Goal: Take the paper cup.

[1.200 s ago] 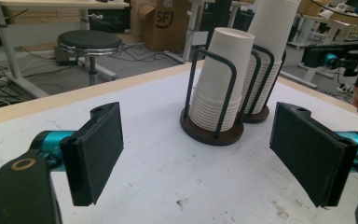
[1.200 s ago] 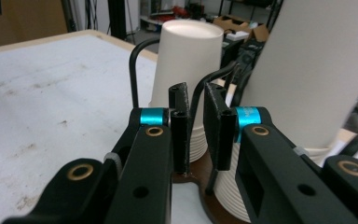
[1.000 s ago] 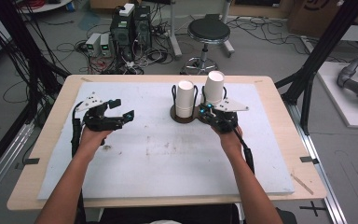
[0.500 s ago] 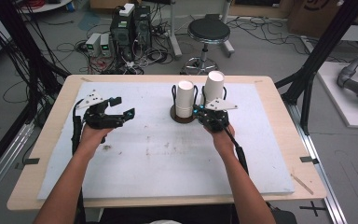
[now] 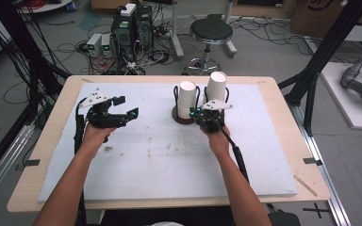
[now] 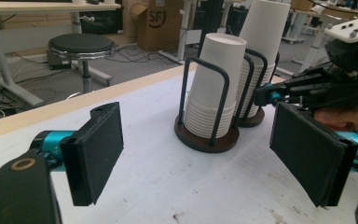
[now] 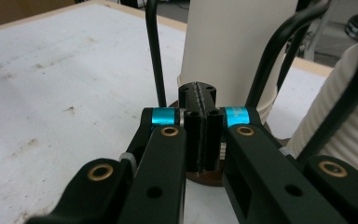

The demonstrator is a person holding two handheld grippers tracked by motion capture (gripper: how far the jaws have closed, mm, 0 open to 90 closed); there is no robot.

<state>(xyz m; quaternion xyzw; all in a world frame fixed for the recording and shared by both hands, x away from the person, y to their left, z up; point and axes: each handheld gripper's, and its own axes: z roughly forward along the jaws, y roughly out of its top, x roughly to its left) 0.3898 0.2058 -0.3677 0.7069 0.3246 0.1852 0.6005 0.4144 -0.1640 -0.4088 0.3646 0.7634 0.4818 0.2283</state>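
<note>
right gripper [image 7: 200, 116] jaws pressed together, empty, nosing at the base of a cup stack [image 7: 235, 51] in its wire holder [image 7: 153, 51]; left gripper [image 6: 200, 154] spread wide, idle; no cup pulled yet.

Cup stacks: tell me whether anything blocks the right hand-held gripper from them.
Yes. The right hand-held gripper, jaws shut, sits at the base of one cup stack. That stack's black wire holder rises on both sides of the cups, so its bars stand between the jaws and the cup wall.
</note>
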